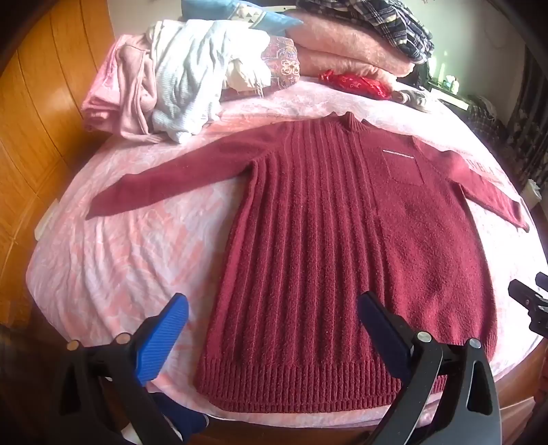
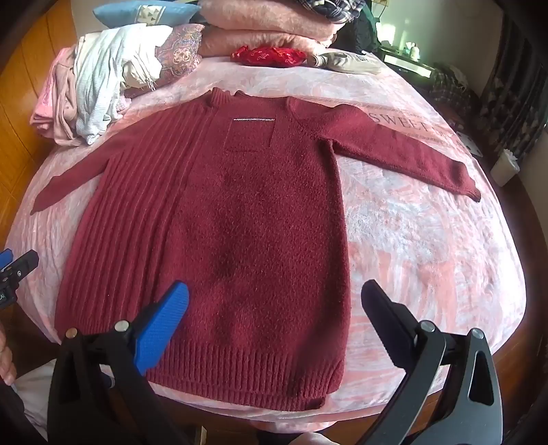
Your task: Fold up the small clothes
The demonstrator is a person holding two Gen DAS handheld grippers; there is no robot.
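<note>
A: Sweater (image 1: 342, 232) spread flat, front up, on the pink bedspread (image 1: 120, 260), both sleeves out to the sides, hem nearest me at the bed's edge.

B: And your grippers?

A: My left gripper (image 1: 274, 308) hangs over the hem with its jaws wide apart, grasping nothing. My right gripper (image 2: 274, 297) is just as released, 1 blue finger (image 2: 161, 328) over the lower front, the black one over the bedspread beside the sweater.

B: Anything else on the bed?

A: Far end, a heap of white and pink clothes (image 2: 96, 96) near the left sleeve, folded pink blankets (image 2: 260, 30), a small red pouch (image 2: 269, 56) in front of them. All well apart from my grippers.
</note>
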